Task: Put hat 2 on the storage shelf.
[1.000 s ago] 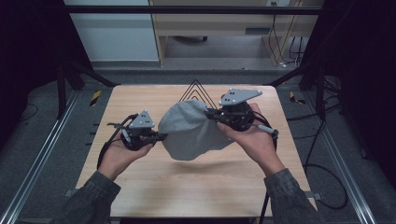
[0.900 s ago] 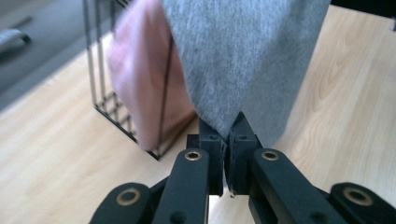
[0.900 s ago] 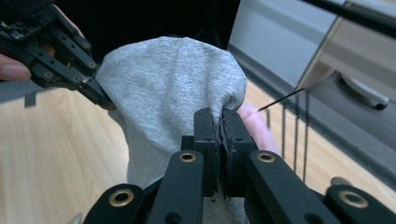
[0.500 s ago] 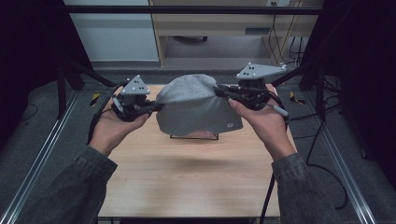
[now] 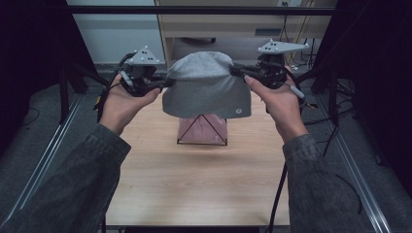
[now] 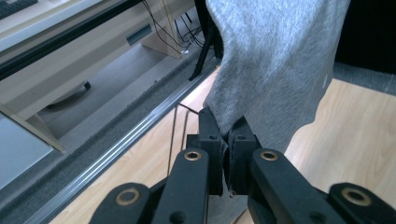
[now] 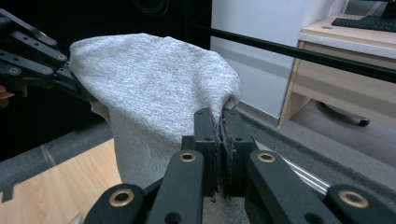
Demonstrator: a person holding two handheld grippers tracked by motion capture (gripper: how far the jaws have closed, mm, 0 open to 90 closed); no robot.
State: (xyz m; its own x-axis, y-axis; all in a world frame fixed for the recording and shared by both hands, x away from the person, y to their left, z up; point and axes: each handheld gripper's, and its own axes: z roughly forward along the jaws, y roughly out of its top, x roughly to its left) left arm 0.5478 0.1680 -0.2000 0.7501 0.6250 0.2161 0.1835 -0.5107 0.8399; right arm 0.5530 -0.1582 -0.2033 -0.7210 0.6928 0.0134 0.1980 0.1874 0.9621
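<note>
Nearest us in the high view, two forearms in mottled grey-green sleeves (image 5: 73, 184) reach forward over a table (image 5: 194, 179) of pale wood-grain laminate with a smooth, matte top. Farther along, each hand grips a black hand-held gripper topped by a grey three-cornered plate. We see the left hand-held gripper (image 5: 163, 83) with its blocky jaws pressed together on one edge of a grey knit beanie (image 5: 206, 85); in the left gripper view the jaws are nearly closed, with only the folded fabric (image 6: 275, 60) between them. The right hand-held gripper (image 5: 236, 72) pinches the opposite edge the same way, its flat pads tight on a thin fold of cloth in the right gripper view, where the beanie (image 7: 154, 88) shows a soft, heathered, finely ribbed weave and a rounded dome shape. The beanie hangs stretched between the two grippers, lifted well above the table, its lower hem loose and bearing a small round tag. Beneath and just behind it stands a thin black wire stand (image 5: 201, 131) with a triangular outline, and a pink cloth (image 5: 192, 130) lies at its base. Beyond the table's far edge we make out a light wooden desk (image 5: 233, 24).
</note>
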